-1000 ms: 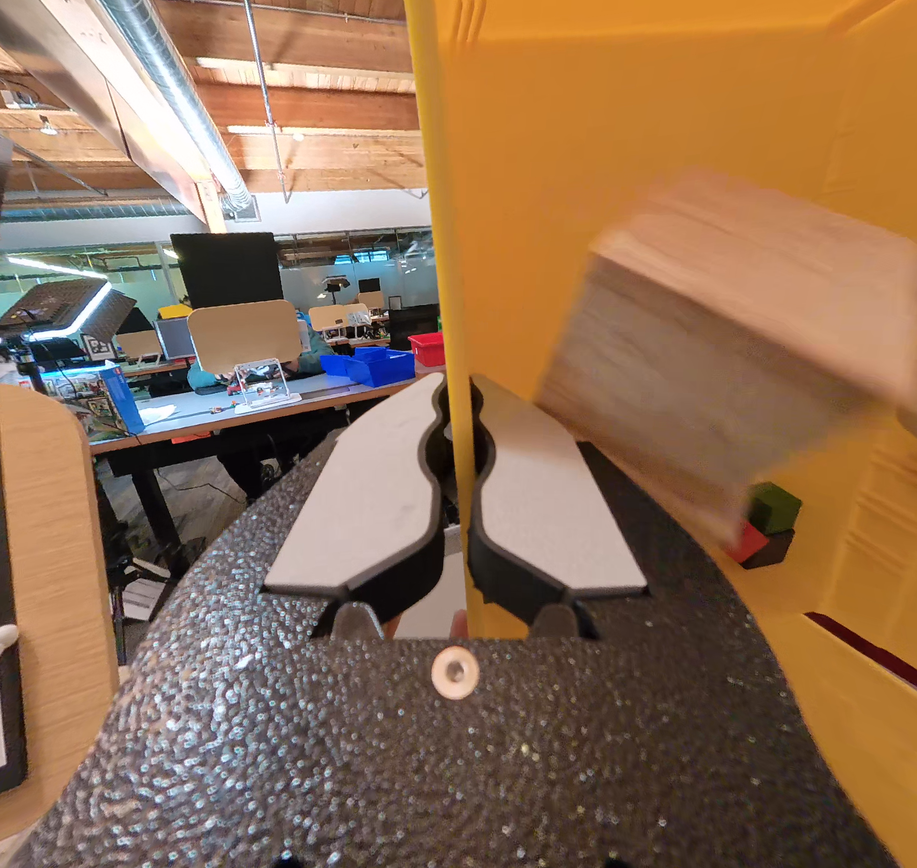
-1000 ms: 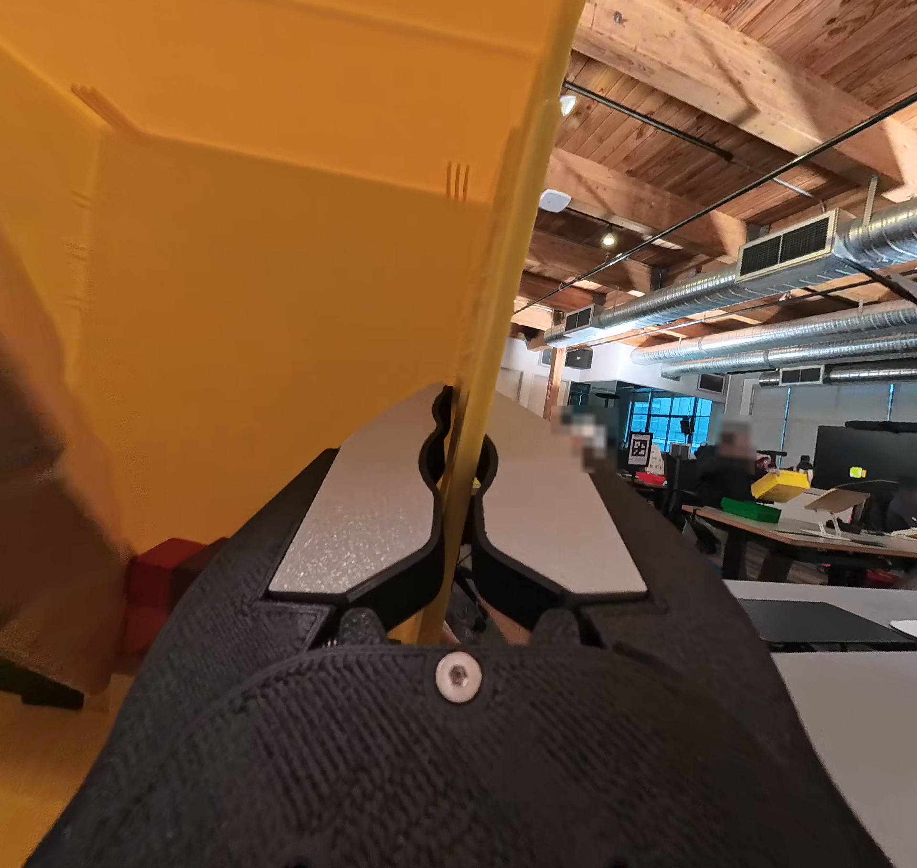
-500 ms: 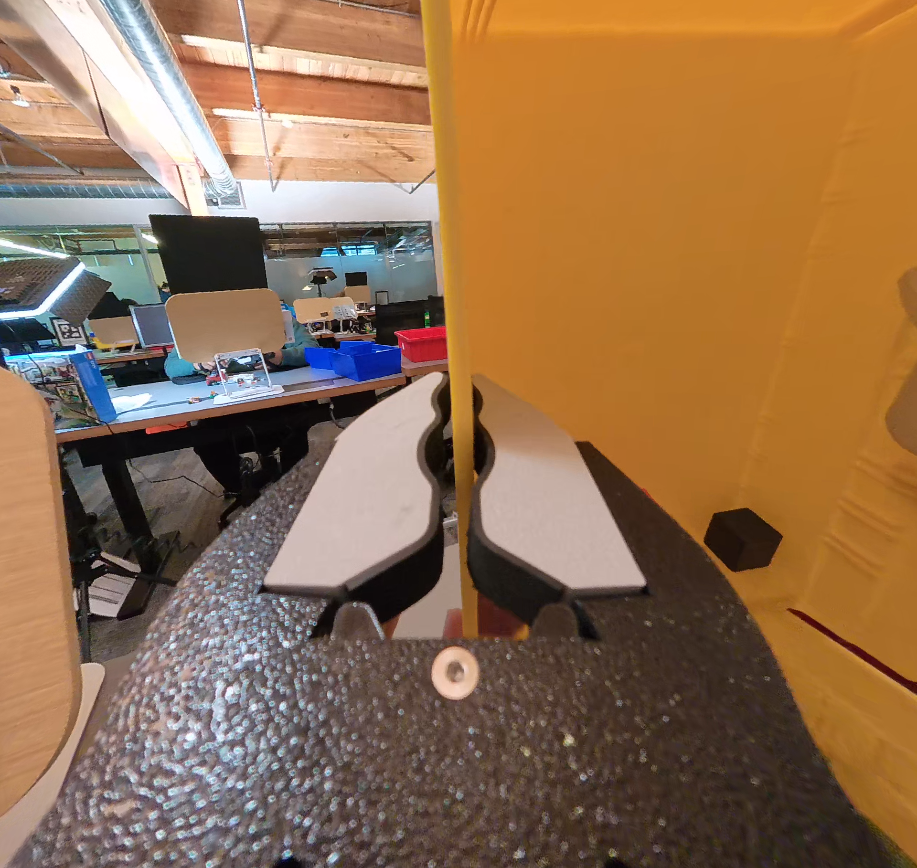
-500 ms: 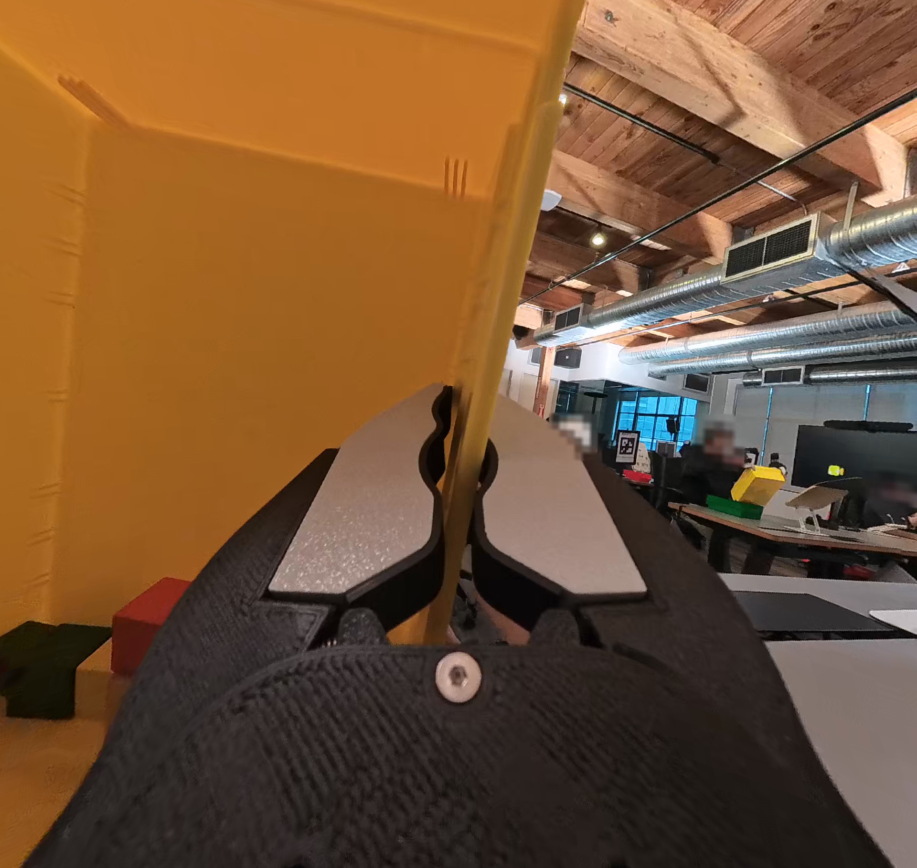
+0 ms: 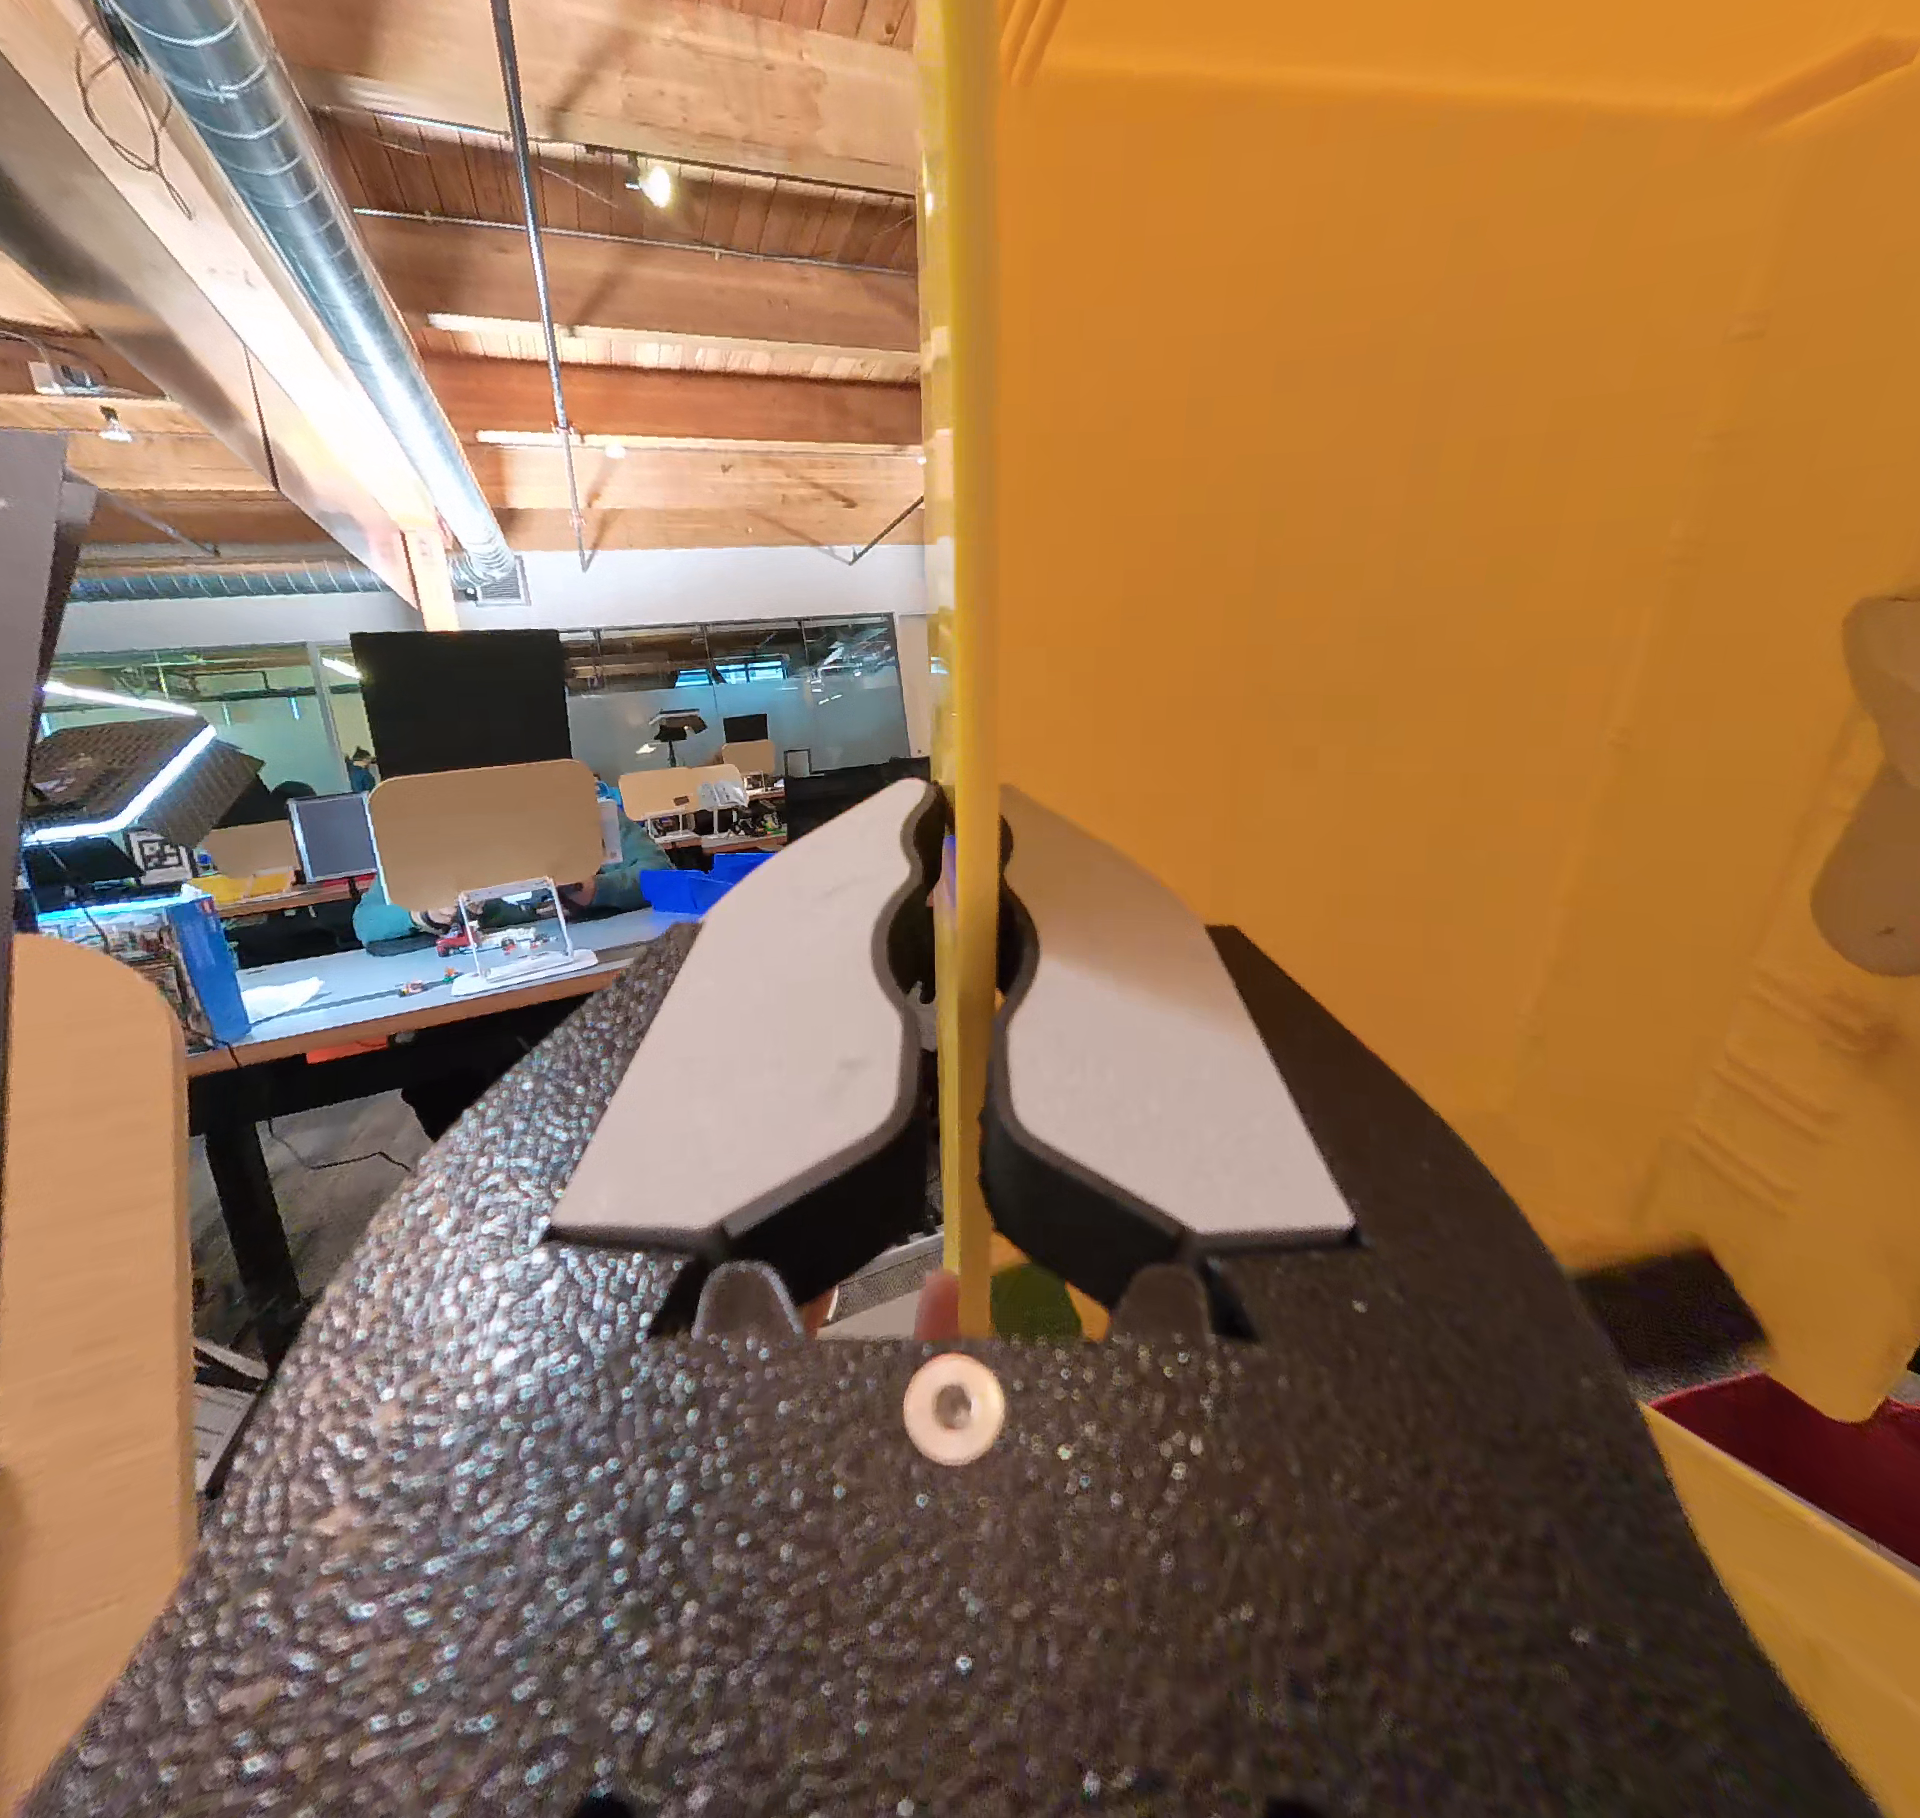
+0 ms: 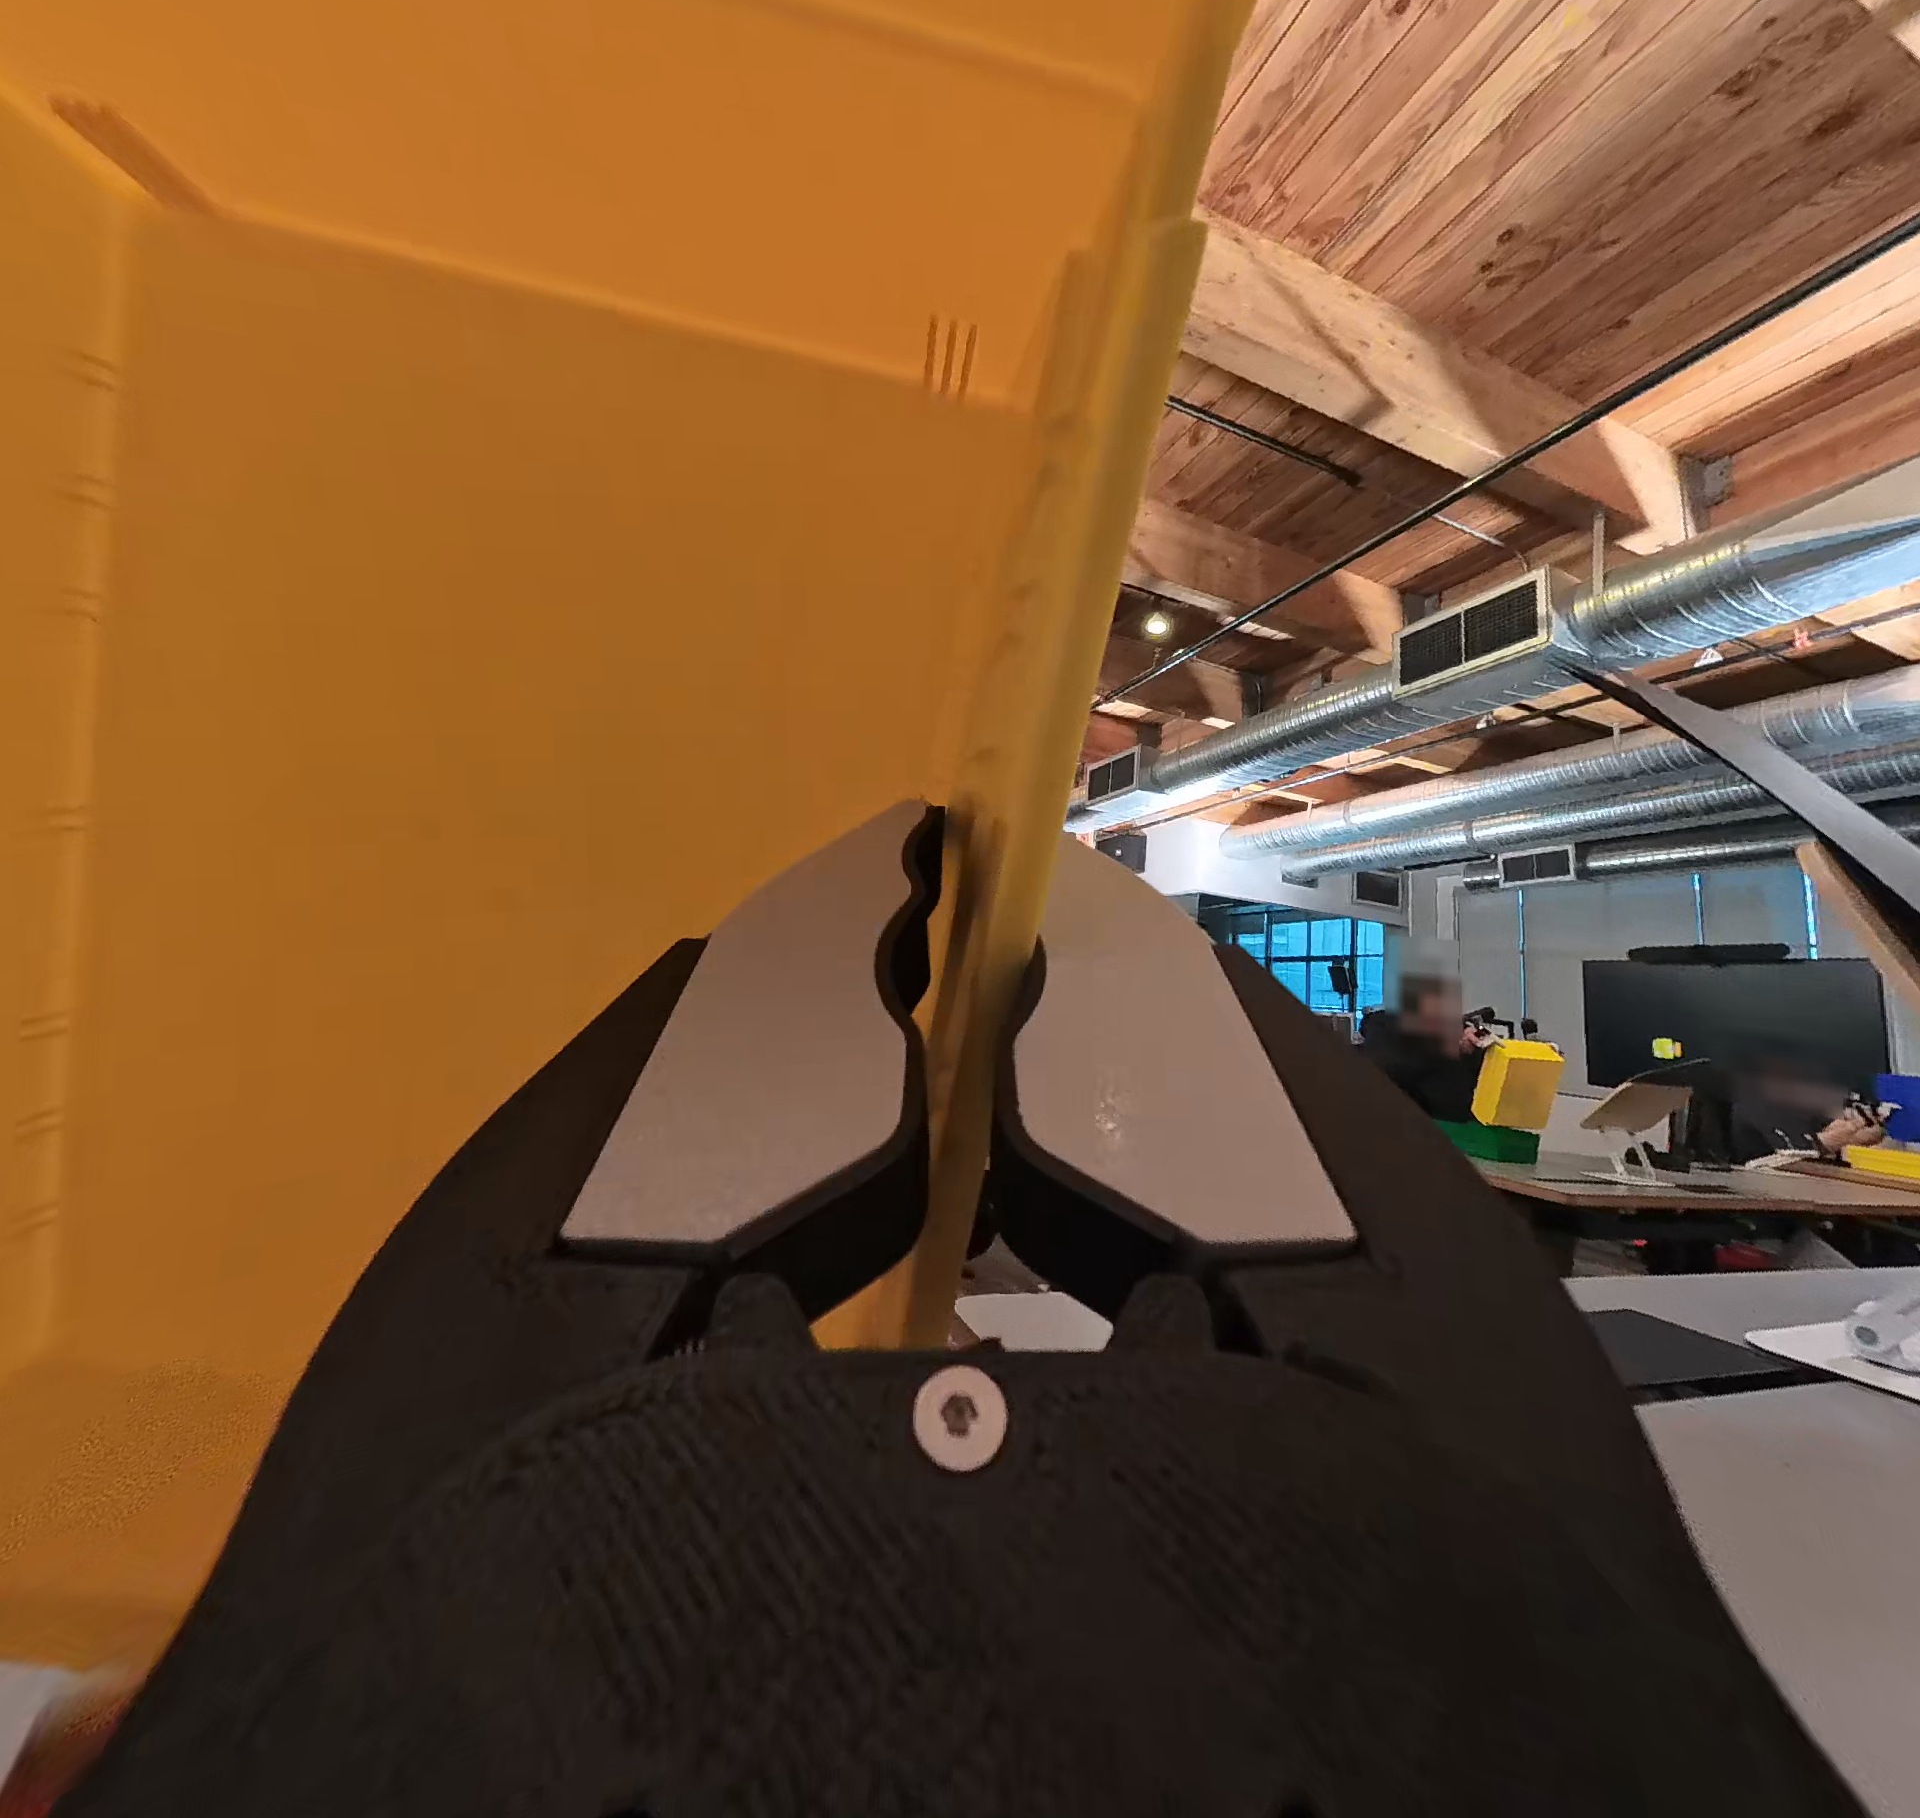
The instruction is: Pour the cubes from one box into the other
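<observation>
I hold a yellow box (image 5: 1403, 625) up off the table, tilted steeply, between both grippers. My left gripper (image 5: 961, 823) is shut on its left wall. My right gripper (image 6: 971, 823) is shut on its right wall (image 6: 1049, 729). The box's inside (image 6: 520, 729) shows no cubes in either view. Below it, at the lower right of the left wrist view, is the rim of a second yellow box (image 5: 1766, 1560) with something red (image 5: 1808, 1446) inside. A green bit (image 5: 1023, 1301) shows under my left gripper. A blurred grey shape (image 5: 1870, 833) sits at the far wall.
A grey table (image 6: 1787, 1581) with a black mat (image 6: 1662, 1342) lies to the right. A wood-tone panel (image 5: 83, 1301) stands close on the left. Office desks (image 5: 416, 999) with people and bins are far behind.
A wooden block and red, green and black cubes slid down the box and out of view. The box has tipped further, and the second box's rim and red contents now show more.
</observation>
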Tool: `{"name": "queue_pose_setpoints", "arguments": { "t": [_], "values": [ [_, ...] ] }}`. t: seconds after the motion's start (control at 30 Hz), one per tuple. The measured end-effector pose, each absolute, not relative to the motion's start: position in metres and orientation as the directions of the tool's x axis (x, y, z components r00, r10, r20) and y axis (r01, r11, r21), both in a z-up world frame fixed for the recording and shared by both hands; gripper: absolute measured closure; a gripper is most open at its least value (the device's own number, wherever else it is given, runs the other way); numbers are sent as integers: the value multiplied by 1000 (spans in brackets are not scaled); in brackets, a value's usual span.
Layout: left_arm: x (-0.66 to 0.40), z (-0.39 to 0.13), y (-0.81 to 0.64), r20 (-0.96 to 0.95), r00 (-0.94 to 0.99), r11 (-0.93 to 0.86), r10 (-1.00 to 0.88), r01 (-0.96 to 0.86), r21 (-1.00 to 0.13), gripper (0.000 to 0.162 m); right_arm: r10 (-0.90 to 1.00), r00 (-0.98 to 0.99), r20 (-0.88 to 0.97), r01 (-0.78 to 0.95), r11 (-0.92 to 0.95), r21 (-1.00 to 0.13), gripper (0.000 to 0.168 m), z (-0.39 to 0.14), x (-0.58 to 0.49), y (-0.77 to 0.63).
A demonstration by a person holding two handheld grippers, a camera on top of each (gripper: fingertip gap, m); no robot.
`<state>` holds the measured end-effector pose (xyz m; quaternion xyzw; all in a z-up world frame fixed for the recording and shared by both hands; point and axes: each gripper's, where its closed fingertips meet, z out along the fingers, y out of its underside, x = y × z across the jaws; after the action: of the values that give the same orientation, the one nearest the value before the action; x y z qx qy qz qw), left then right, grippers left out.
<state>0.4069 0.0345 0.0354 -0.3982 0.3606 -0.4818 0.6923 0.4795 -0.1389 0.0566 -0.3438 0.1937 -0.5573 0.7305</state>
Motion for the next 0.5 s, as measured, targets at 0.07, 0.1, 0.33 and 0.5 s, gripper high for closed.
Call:
{"name": "queue_pose_setpoints", "arguments": {
  "t": [0.07, 0.1, 0.33, 0.5],
  "values": [
    [407, 38, 37, -102, 277, 207, -955, 381, -901, 158, -946, 308, 97, 683, 149, -715, 162, 58, 478, -137],
    [407, 38, 38, -98, 276, 203, -956, 380, -903, 158, -946, 309, 98, 681, 148, -718, 162, 59, 478, -136],
    [402, 36, 39, -98, 275, 200, -956, 370, -907, 158, -941, 321, 106, 671, 147, -727, 163, 57, 474, -135],
    [400, 33, 42, -89, 269, 180, -959, 338, -924, 159, -931, 341, 128, 650, 135, -748, 163, 57, 470, -132]
  ]
}}
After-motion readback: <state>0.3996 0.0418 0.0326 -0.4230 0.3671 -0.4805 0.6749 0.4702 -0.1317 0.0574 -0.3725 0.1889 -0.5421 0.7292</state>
